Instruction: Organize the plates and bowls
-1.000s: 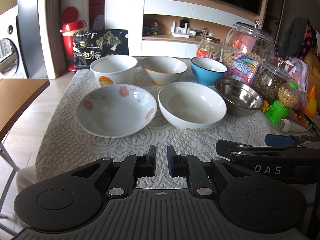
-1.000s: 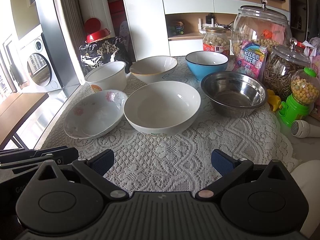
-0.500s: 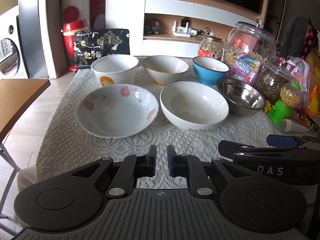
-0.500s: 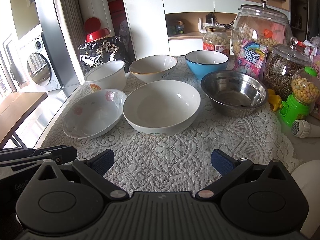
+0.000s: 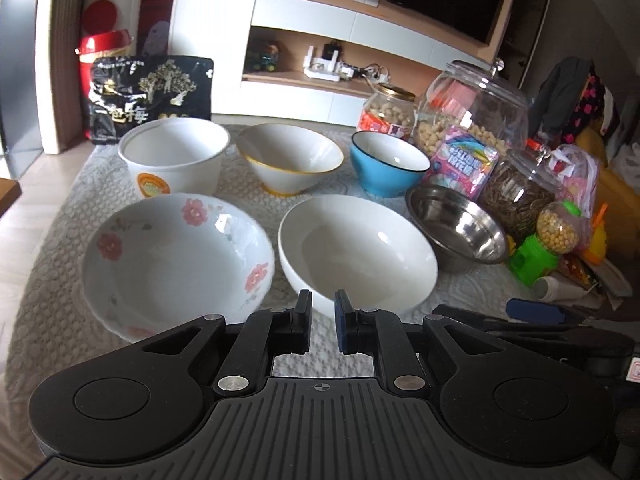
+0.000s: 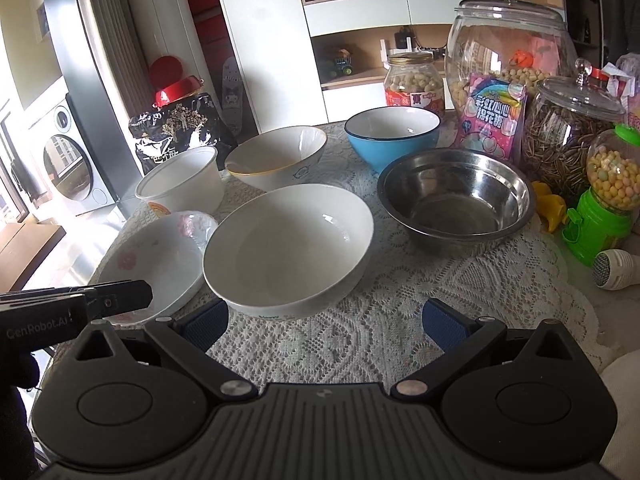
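Note:
Several bowls stand on a lace-covered table (image 5: 60, 216). In front are a flowered bowl (image 5: 176, 264) (image 6: 156, 264), a plain white bowl (image 5: 358, 250) (image 6: 288, 248) and a steel bowl (image 5: 456, 226) (image 6: 456, 196). Behind are a white tub (image 5: 174, 156) (image 6: 180, 184), a gold-rimmed bowl (image 5: 290, 156) (image 6: 276, 156) and a blue bowl (image 5: 386, 164) (image 6: 392, 132). My left gripper (image 5: 322, 322) is nearly shut and empty, just before the gap between the flowered and white bowls. My right gripper (image 6: 324, 326) is open and empty, before the white bowl.
Glass jars of snacks (image 5: 476, 108) (image 6: 508, 48), a pink candy packet (image 6: 494, 120), a green candy dispenser (image 6: 608, 196) and a white tube (image 6: 614, 268) crowd the right side. A black snack bag (image 5: 148, 96) stands at the back left. The table's left edge drops to the floor.
Both grippers have moved forward toward the bowls, so the bowls look nearer. The jaws have kept their openings. No bowl has moved.

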A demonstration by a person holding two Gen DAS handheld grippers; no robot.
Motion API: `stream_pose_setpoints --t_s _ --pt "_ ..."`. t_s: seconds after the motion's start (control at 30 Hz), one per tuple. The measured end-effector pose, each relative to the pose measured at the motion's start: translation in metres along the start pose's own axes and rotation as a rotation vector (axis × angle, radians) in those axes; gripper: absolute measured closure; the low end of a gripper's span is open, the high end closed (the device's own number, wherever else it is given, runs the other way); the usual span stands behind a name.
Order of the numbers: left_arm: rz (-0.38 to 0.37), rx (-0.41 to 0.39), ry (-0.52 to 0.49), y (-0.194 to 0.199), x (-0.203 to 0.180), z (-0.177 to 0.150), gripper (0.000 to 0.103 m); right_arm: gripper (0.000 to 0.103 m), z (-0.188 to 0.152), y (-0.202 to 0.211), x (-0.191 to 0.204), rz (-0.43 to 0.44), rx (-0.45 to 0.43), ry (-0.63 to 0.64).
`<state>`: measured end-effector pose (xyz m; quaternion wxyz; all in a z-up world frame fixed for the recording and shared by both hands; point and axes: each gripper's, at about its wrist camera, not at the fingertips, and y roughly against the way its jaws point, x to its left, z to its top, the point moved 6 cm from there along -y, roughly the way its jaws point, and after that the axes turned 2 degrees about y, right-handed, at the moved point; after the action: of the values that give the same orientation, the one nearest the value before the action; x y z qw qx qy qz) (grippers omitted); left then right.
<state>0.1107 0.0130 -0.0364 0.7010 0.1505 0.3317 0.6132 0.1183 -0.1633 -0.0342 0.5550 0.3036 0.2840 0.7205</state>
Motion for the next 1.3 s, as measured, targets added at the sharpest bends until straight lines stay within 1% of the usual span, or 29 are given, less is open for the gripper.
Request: stream_pose_setpoints --t_s 0.03,0.1,0.17,0.2,0.27,0.33,0.4,0.43,0.47,0.53,0.57,0.6,0.67,0.73,0.8,0.9,1.03,1.13,1.3 --pt "-0.055 0.004 0.033 -0.007 0.004 0.004 0.089 0.000 0.001 -0.006 -0.003 -0.001 0.008 -0.009" --pt "-0.114 0.026 0.072 -0.018 0.010 0.009 0.089 0.000 0.004 -0.015 -0.007 0.006 0.015 -0.026" --pt "-0.133 0.042 0.103 -0.026 0.020 0.015 0.089 0.000 0.008 -0.022 -0.007 0.030 0.012 -0.037" --pt "-0.120 0.037 0.112 -0.027 0.026 0.017 0.088 0.000 0.012 -0.024 -0.004 0.049 0.001 -0.037" --pt "-0.033 0.014 0.136 -0.024 0.047 0.021 0.088 0.000 0.026 -0.027 0.007 0.103 -0.054 -0.007" --pt "0.112 0.018 0.189 -0.020 0.076 0.022 0.088 0.000 0.045 -0.030 0.025 0.156 -0.099 0.055" --pt "0.193 0.030 0.247 -0.013 0.101 0.017 0.088 0.000 0.064 -0.038 0.048 0.223 -0.109 0.128" --pt "0.224 0.043 0.284 -0.008 0.118 0.013 0.088 0.000 0.077 -0.049 0.065 0.289 -0.074 0.159" --pt "0.242 0.052 0.302 -0.005 0.125 0.009 0.088 0.000 0.086 -0.061 0.079 0.349 -0.021 0.165" --pt "0.275 0.067 0.345 0.003 0.144 0.001 0.088 0.000 0.097 -0.085 0.106 0.456 0.086 0.152" --pt "0.286 0.064 0.365 0.007 0.152 -0.003 0.088 0.000 0.102 -0.097 0.119 0.492 0.117 0.158" --pt "0.300 0.061 0.389 0.011 0.161 -0.007 0.088 0.000 0.105 -0.107 0.131 0.504 0.139 0.173" --pt "0.309 0.060 0.429 0.012 0.173 -0.009 0.088 0.000 0.109 -0.130 0.155 0.464 0.169 0.215" --pt "0.293 0.054 0.473 0.009 0.182 -0.008 0.088 0.000 0.108 -0.152 0.172 0.424 0.210 0.256" --pt "0.263 0.047 0.512 0.004 0.189 -0.008 0.087 0.000 0.105 -0.168 0.180 0.391 0.240 0.258" --pt "0.227 0.039 0.548 -0.002 0.196 -0.008 0.086 0.000 0.099 -0.188 0.183 0.375 0.274 0.234" --pt "0.209 0.045 0.551 -0.011 0.198 -0.008 0.087 0.000 0.092 -0.204 0.183 0.341 0.296 0.231" --pt "0.175 0.068 0.530 -0.020 0.195 -0.010 0.087 0.000 0.083 -0.212 0.189 0.369 0.347 0.223" --pt "0.143 0.120 0.522 -0.035 0.193 -0.013 0.084 0.000 0.078 -0.210 0.189 0.359 0.354 0.215"
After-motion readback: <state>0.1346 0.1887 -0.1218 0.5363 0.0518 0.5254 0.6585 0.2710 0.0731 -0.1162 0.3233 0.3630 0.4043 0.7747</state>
